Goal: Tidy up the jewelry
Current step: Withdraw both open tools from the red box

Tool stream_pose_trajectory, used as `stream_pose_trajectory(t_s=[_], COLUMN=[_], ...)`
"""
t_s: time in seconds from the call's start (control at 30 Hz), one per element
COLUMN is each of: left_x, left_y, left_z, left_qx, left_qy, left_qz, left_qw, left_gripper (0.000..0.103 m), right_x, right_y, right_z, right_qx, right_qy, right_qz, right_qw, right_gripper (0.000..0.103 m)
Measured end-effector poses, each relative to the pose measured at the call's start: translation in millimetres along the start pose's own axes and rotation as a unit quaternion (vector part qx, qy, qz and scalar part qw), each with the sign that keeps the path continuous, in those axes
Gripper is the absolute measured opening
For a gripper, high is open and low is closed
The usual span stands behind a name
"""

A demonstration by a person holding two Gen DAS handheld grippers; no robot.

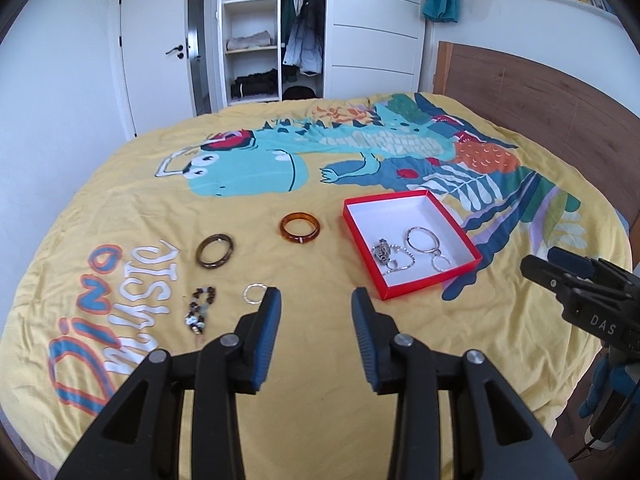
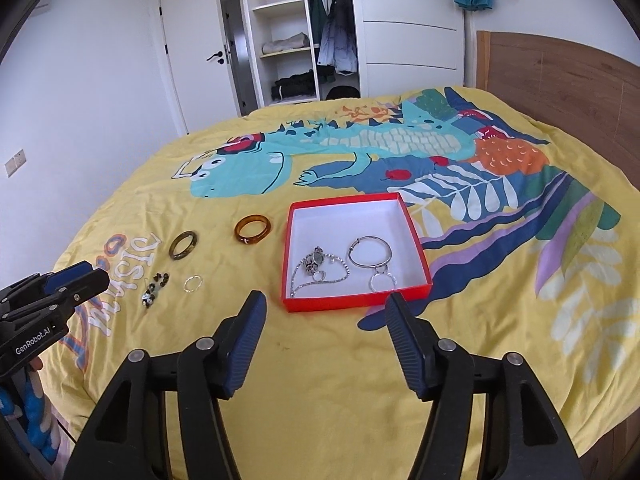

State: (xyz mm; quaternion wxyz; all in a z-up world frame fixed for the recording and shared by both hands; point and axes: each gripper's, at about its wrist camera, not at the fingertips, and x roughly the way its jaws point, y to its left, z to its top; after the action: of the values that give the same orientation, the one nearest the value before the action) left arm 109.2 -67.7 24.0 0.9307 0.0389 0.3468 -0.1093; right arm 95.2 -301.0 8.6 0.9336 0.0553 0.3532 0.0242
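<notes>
— Item one, nearest us: left gripper (image 1: 316, 300), jaws parted, nothing between the blue pads. Item two: right gripper (image 2: 326, 308), likewise parted and empty, hovering over the yellow bedspread (image 2: 320, 380) just short of the box.

— And the jewelry itself?

— Red box (image 2: 418, 250), white inside, lying open on the spread. Contents: silver bangle (image 2: 370, 254), a small silver ring (image 2: 382, 282) touching it, a watch-like piece with a fine chain (image 2: 320, 270). Outside the box, to its left: amber bangle (image 1: 300, 228), dark bangle (image 1: 215, 251), thin silver ring (image 1: 254, 293) just beside the left fingertip, beaded bracelet (image 1: 202, 308) near it.

— So where does that leave the job?

— Partway, I'd judge. Three or four pieces are filed, four are still loose, and both hands are free, so this looks like the gap between one deposit and the next pickup.

— Next move?

— Probably the left gripper drops onto the thin silver ring, the closest piece. It lies flat on soft cloth, so the pads would need to pinch the rim without gathering fabric.
</notes>
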Motion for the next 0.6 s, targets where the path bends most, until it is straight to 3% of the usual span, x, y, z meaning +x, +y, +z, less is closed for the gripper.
stream_pose_trajectory(t_s=[0.1,0.33,0.6], left_x=[-9.9,-18.9,-10.8], left_y=[2.2,12.7,34.1], left_z=[-6.6,-19.4,-27.1], left_qx=[0.002,0.001,-0.015], left_qy=[-0.004,-0.007,-0.002], left_qz=[0.004,0.010,0.020], left_qw=[1.0000,0.9999,0.9997], left_gripper=[0.046,0.047,0.049], right_x=[-6.3,-9.1,5.0], right_y=[5.8,21.8,47.2], right_z=[-4.4,-14.0,-20.1], right_qx=[-0.001,-0.007,-0.025], right_qy=[-0.002,0.001,0.009], right_qz=[0.005,0.013,0.030], right_qw=[1.000,1.000,0.999], right_gripper=[0.065,0.075,0.079])
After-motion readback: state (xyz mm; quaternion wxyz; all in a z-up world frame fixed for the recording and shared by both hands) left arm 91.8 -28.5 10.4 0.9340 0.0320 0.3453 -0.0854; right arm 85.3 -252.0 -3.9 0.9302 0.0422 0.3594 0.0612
